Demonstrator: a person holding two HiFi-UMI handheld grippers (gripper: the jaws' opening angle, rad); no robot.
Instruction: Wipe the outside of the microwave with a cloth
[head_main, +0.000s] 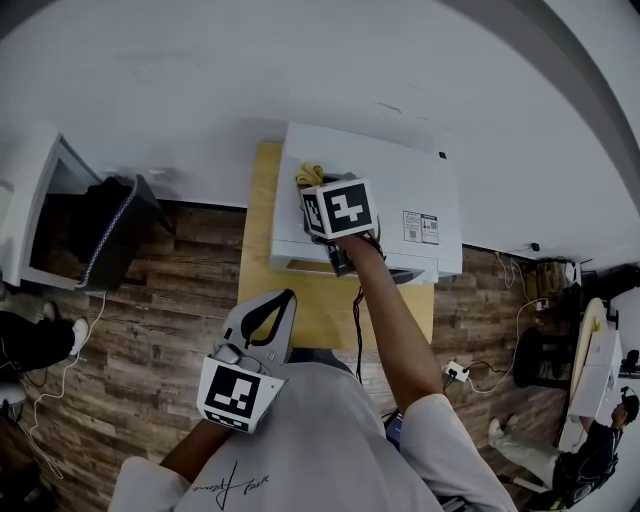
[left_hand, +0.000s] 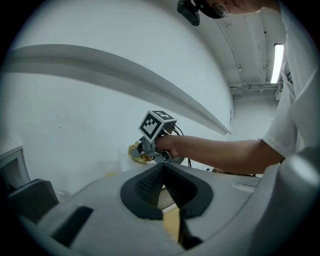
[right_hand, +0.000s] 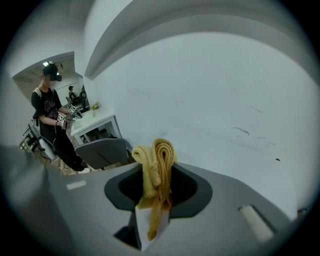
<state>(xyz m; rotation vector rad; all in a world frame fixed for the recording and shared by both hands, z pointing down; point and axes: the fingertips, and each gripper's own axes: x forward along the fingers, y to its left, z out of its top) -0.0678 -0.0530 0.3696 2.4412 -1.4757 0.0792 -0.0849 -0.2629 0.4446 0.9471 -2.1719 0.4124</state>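
Nearest the head camera was the left tool (head_main: 285, 300), held low by the front edge of the wooden desk (head_main: 262, 215). Its jaws were together on nothing; its own view showed the pads meeting at the tips with only desk beyond them. I judged it idle.

Farther out, the right tool (right_hand: 157, 187) was clamped on the yellow cloth (right_hand: 156, 162), a rolled bunch standing up out of the jaws. From above I saw that arm stretched over the top panel of the white microwave (head_main: 410, 190), which sat on the desk against the wall. The cloth lay near the panel's left rear corner. Whether it was pressed down or just above the surface I could not tell.

I read this as the wipe of the top panel, with most of that panel and the sides and front not yet covered. The bunch was narrow, so I expected a small contact patch. Tilting the tool so cloth, not jaw tips, met the paint would serve best, with light steady pressure and overlapping passes. Bracing the microwave with the free tool would stop it sliding.
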